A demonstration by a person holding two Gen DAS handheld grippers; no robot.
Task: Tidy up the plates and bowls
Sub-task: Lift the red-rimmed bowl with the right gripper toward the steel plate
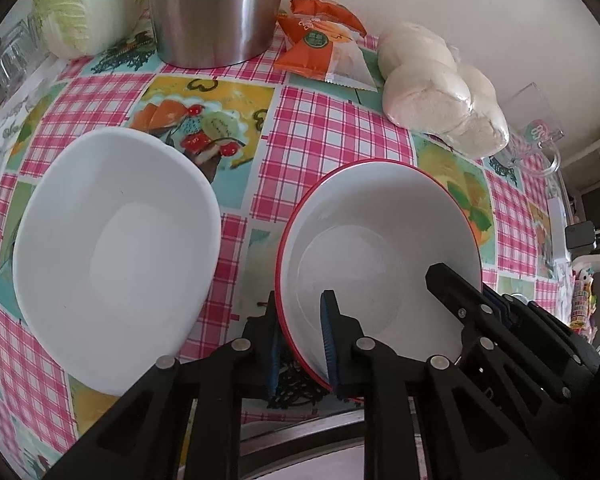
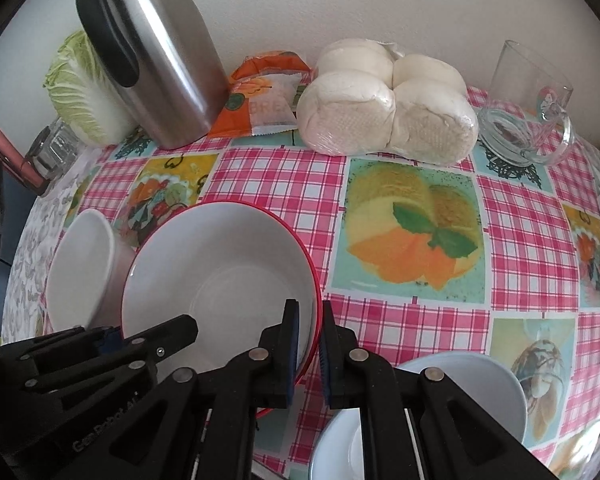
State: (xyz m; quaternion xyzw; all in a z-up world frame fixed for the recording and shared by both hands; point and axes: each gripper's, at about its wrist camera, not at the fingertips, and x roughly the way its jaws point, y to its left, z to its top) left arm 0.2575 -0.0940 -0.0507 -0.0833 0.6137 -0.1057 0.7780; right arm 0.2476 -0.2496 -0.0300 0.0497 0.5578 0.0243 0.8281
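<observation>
A white bowl with a red rim (image 1: 380, 240) stands on the checked tablecloth (image 1: 332, 136). My left gripper (image 1: 300, 320) is shut on its near left rim, one pad inside the wall and one outside. In the right wrist view my right gripper (image 2: 309, 320) is shut on the right rim of the same red-rimmed bowl (image 2: 220, 280). Each gripper shows in the other's view: the right gripper (image 1: 456, 300) and the left gripper (image 2: 168, 336). A plain white bowl (image 1: 116, 248) sits just left of it, also seen as the plain white bowl (image 2: 80, 268).
A pale dish (image 2: 468, 392) lies at the near right, under my right gripper. Along the wall stand a steel jug (image 2: 160, 64), a cabbage (image 2: 80, 88), orange snack packets (image 2: 260, 96), bagged white buns (image 2: 388, 108) and a glass mug (image 2: 528, 108). The table edge runs close below the grippers.
</observation>
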